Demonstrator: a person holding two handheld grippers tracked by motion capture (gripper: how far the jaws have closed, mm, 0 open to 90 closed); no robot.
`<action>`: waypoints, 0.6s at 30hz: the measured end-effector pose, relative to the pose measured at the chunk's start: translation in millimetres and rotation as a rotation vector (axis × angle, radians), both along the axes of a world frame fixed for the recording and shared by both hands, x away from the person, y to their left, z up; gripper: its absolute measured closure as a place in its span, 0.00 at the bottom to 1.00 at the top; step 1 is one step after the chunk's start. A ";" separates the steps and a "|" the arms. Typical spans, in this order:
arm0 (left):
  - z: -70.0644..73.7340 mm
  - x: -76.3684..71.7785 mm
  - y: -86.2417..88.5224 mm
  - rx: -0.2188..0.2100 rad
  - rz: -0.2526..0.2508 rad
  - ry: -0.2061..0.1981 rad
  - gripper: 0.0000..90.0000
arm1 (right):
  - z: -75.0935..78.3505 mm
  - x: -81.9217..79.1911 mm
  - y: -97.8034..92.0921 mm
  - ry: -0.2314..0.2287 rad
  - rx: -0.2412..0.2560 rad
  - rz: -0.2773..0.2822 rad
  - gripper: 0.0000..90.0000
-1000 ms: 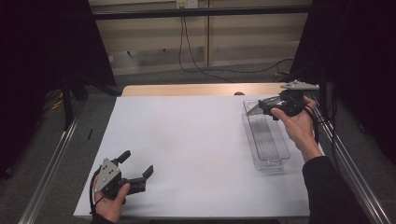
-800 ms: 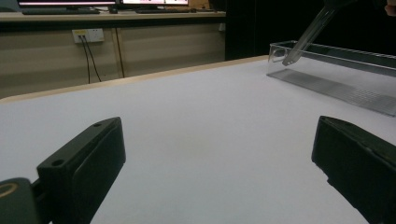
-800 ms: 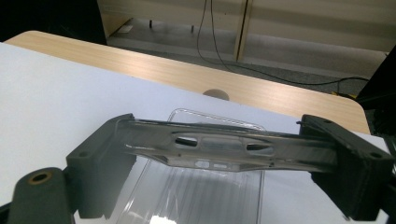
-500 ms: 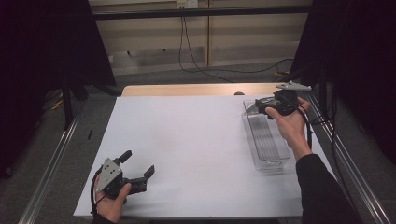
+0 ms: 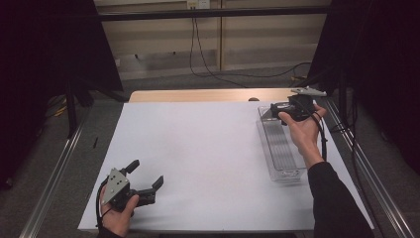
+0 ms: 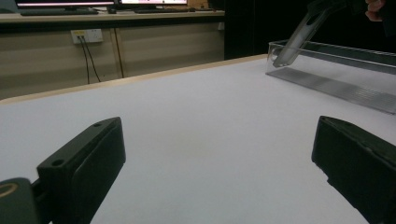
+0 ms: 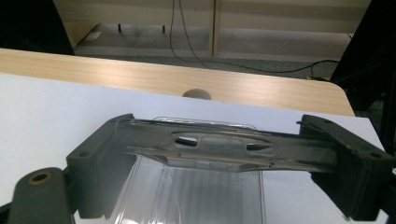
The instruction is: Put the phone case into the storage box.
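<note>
Clear glossy plastic tray [image 5: 282,148], matt white table [image 5: 208,148]

Right gripper [image 5: 277,113] moved toward table's far end, along the clear plastic rectangular tray [image 5: 286,171], carrying the flat grey slotted metal piece [image 7: 219,145] to its far wall. Right hand [image 5: 303,130] followed.

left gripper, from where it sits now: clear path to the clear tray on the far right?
Probably yes. The left gripper rests open at the near left corner, and only bare white table lies between it and the clear tray. The right gripper, holding a flat metal piece, occupies the tray's far end; the near end looks free.
</note>
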State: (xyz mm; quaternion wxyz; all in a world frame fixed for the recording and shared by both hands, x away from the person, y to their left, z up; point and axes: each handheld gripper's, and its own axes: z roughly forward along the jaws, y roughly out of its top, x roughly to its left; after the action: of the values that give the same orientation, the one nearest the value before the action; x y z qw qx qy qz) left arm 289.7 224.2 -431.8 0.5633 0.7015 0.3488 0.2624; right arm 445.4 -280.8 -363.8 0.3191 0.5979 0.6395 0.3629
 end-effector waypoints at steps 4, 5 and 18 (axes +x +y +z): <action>-0.2 0.1 0.5 0.001 -0.001 0.001 0.03 | -3.2 4.2 3.2 -0.003 -0.005 -0.019 0.14; -0.2 0.0 0.7 -0.001 0.003 0.000 0.03 | -4.3 4.9 3.9 0.000 -0.006 -0.023 0.14; -0.3 0.0 0.6 0.007 0.003 0.001 0.03 | -10.0 13.7 10.3 -0.032 -0.036 -0.036 0.14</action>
State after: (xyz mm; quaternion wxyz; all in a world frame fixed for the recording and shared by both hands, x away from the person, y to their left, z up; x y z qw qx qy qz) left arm 289.7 224.8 -432.1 0.5604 0.7031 0.3492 0.2639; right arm 459.0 -270.5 -373.8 0.3463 0.5976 0.6299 0.3551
